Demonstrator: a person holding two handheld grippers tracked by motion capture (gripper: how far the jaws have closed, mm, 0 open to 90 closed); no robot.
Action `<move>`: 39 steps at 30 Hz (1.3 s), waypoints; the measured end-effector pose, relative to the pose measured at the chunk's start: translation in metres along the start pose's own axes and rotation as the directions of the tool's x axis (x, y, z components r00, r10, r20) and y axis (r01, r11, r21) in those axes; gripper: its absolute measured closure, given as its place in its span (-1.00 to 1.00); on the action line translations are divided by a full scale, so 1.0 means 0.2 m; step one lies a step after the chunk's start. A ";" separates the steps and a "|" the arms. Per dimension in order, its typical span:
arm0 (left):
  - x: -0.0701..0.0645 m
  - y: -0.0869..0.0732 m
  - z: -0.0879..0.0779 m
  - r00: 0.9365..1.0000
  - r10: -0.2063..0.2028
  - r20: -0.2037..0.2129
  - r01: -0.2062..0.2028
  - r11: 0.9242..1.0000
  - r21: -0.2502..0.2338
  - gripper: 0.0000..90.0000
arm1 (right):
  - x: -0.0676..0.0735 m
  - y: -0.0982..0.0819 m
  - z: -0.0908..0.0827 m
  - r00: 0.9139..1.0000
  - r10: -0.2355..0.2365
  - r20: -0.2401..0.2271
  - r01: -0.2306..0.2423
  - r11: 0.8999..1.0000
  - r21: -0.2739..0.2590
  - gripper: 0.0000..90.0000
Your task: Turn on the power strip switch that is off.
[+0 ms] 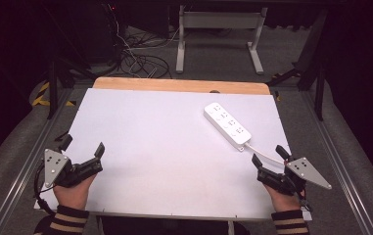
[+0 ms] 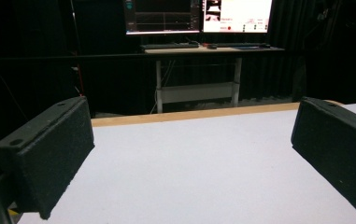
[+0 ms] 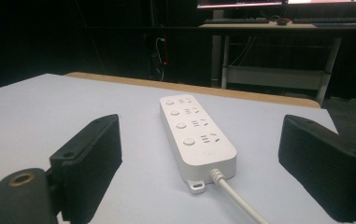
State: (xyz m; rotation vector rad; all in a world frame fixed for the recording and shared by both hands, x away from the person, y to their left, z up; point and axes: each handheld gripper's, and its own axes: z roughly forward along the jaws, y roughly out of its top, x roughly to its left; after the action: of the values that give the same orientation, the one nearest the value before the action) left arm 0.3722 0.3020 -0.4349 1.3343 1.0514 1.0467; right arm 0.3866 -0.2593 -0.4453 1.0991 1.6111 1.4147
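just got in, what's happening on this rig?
Nothing is being handled at this moment. A person holds the left claw and the right claw at the near corners of the white table, both with jaws wide apart and empty. A white power strip lies on the table's far right side, its cable trailing back toward the right claw. In the right gripper view the power strip sits ahead of the open jaws, untouched.
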 end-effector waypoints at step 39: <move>-0.01 0.00 0.01 1.000 0.002 0.018 -0.002 1.000 -0.010 -1.00 | 0.00 0.01 -0.03 1.000 -0.003 -0.008 0.003 1.000 -0.015 -0.66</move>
State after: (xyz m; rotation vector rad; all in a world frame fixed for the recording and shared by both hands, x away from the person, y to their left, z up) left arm 0.3736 0.3001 -0.4340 1.3347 1.0302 1.0389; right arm 0.3813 -0.2617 -0.4430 1.0834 1.6051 1.4283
